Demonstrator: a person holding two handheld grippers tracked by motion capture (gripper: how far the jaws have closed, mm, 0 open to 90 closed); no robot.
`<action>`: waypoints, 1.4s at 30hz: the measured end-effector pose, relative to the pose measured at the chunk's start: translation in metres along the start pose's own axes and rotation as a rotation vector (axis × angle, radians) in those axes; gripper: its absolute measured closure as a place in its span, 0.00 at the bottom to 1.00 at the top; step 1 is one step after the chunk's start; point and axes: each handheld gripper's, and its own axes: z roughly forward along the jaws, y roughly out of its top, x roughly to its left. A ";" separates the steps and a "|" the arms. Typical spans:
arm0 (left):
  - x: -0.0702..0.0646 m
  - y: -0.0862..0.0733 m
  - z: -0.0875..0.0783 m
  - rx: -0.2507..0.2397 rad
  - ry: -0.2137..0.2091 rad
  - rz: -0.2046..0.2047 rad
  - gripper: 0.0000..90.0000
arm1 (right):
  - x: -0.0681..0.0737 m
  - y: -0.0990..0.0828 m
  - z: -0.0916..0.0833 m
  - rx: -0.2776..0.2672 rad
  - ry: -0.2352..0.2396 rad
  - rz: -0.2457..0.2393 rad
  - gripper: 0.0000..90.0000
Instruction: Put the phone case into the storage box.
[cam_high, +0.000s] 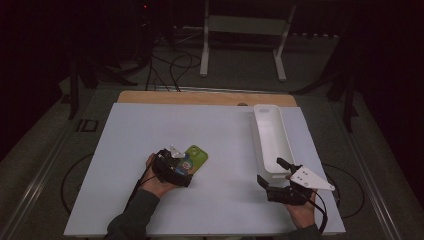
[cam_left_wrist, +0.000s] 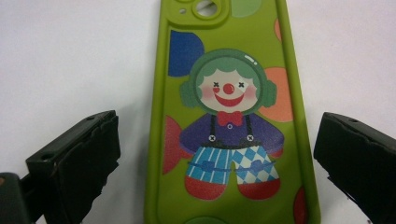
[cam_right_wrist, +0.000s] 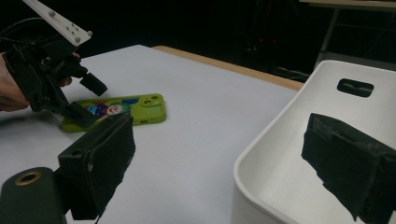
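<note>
Currently the left gripper (cam_left_wrist: 219, 163) is spread, jaws straddling both long edges of the green phone case (cam_left_wrist: 229, 116) without touching; the case lies flat on the white desk (cam_high: 220, 135), left of centre. Right gripper (cam_high: 274, 174) is spread, empty, at the near end of the white tray (cam_high: 272, 137). Bare desk surface lies between case and tray.
</note>
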 end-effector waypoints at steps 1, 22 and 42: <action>0.000 0.000 0.000 0.004 -0.001 0.001 0.01 | 0.000 0.000 0.000 0.000 0.000 -0.001 0.10; 0.000 -0.002 0.000 0.044 -0.024 0.011 0.17 | 0.001 0.000 0.000 0.001 0.000 -0.009 0.10; -0.002 -0.001 -0.008 -0.007 0.014 0.038 0.18 | 0.000 0.000 0.001 0.002 0.000 -0.006 0.10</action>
